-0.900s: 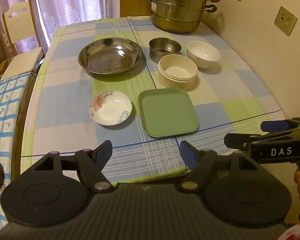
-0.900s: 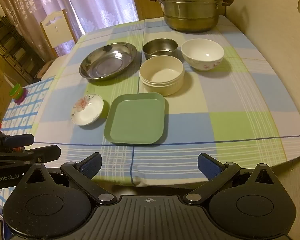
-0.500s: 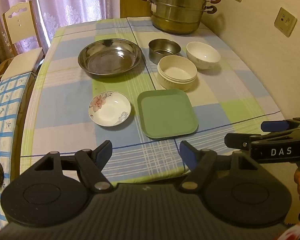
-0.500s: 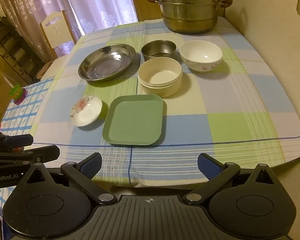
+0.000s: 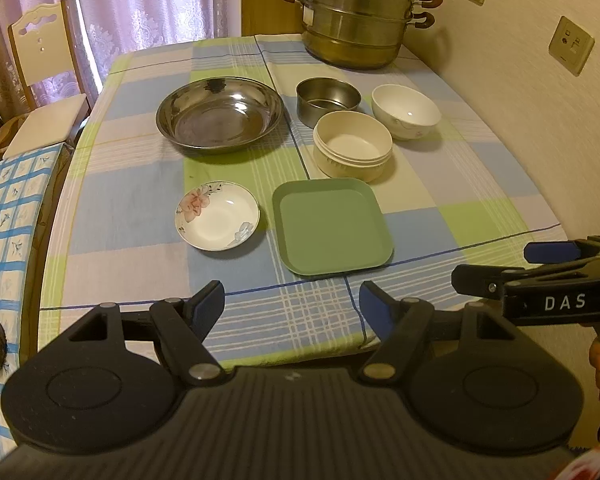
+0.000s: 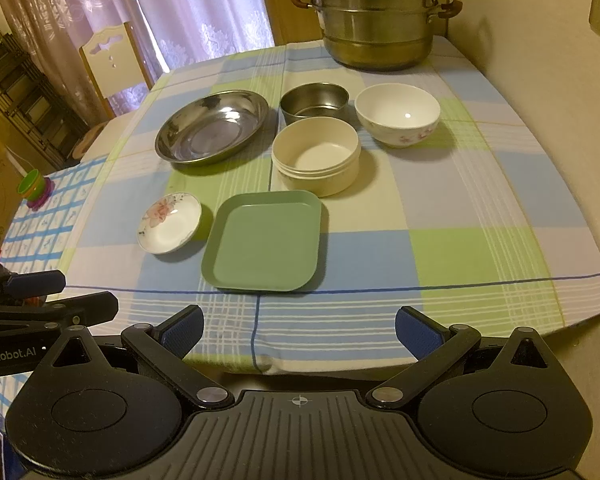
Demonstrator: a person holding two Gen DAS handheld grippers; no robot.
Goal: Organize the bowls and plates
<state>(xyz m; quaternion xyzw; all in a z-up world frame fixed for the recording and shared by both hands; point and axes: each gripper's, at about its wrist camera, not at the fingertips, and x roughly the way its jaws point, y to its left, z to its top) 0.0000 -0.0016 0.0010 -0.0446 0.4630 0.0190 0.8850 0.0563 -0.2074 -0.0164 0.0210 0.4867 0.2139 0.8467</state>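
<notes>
On the checked tablecloth lie a green square plate (image 5: 332, 230) (image 6: 265, 240), a small flowered dish (image 5: 217, 221) (image 6: 169, 222), a wide steel basin (image 5: 219, 114) (image 6: 212, 125), a cream ribbed bowl (image 5: 353, 145) (image 6: 316, 154), a small steel bowl (image 5: 327, 100) (image 6: 314, 101) and a white flowered bowl (image 5: 405, 109) (image 6: 397, 113). My left gripper (image 5: 291, 306) is open and empty at the table's near edge. My right gripper (image 6: 299, 329) is open and empty, also at the near edge, to the right of the left one.
A tall stacked steel steamer pot (image 5: 356, 20) (image 6: 376, 16) stands at the table's far end by the wall. A chair (image 5: 44, 92) stands at the far left. A second table with a blue grid cloth (image 5: 8, 216) adjoins on the left.
Both grippers have drifted slightly toward the table; the dishes have not moved and both stay open.
</notes>
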